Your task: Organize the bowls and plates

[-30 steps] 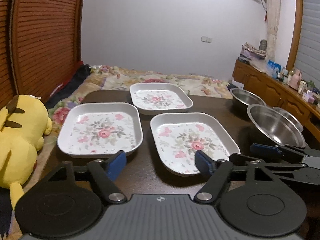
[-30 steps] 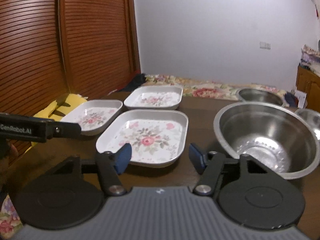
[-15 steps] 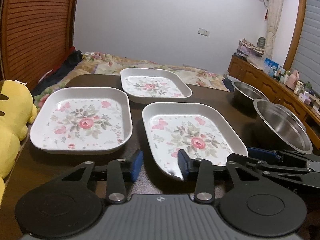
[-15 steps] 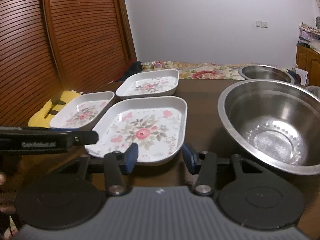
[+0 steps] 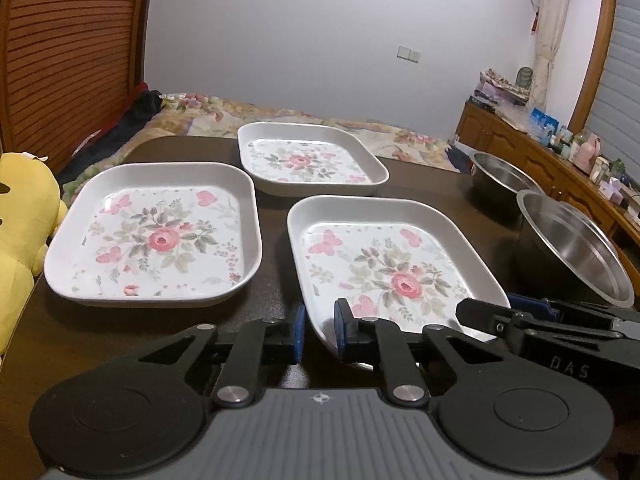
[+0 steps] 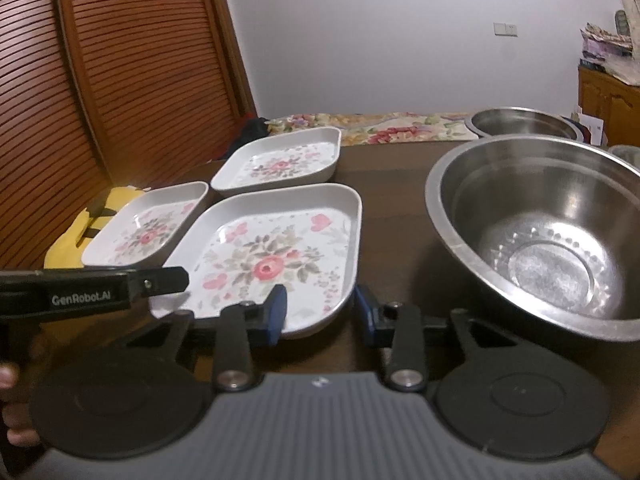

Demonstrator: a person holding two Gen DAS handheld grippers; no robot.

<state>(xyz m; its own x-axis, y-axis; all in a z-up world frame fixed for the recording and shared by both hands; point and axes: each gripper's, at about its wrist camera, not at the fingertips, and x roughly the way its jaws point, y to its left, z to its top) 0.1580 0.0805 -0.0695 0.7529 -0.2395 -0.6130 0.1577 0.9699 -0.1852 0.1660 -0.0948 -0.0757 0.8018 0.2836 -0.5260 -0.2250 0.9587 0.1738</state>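
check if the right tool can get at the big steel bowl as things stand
Probably yes: the big steel bowl sits just right of the right tool, with nothing between them. But its jaws have just been closing, with the corner of the near floral plate between them, so it seems busy there.

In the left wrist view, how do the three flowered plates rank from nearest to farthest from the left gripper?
From the left gripper:
1. Near right plate, its near corner between the fingers.
2. Left plate, ahead on the left, beside the yellow plush toy.
3. Far plate, at the back of the table.
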